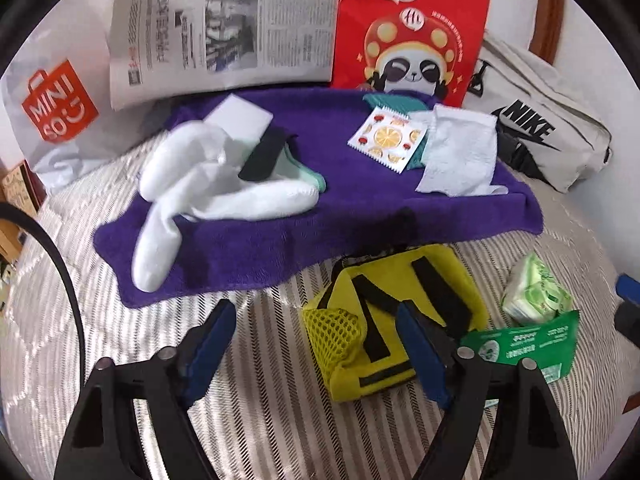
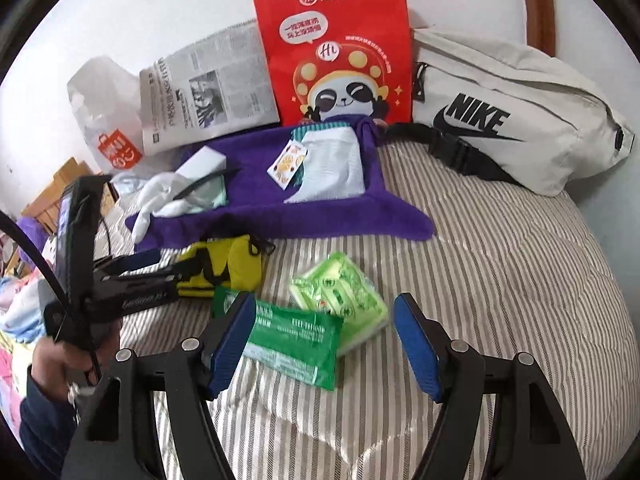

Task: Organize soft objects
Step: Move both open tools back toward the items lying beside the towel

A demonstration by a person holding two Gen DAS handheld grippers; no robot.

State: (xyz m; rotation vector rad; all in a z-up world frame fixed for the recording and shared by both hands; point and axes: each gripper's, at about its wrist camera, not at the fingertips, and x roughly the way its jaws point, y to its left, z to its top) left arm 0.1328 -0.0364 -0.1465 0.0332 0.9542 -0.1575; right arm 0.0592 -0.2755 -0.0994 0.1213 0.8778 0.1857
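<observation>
On the striped bed, a purple towel carries 2 white socks. The yellow pouch lies beside it, contents hidden. The left gripper straddles its edge, jaws apart, gripping nothing. The right gripper hovers, jaws apart, over 2 green tissue packs.

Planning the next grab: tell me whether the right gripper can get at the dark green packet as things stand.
Probably yes. The right gripper stands open with the dark green packet lying flat on the striped bedspread just ahead, by its left finger. Only the light green tissue pack overlaps its far edge; nothing lies on top.
</observation>
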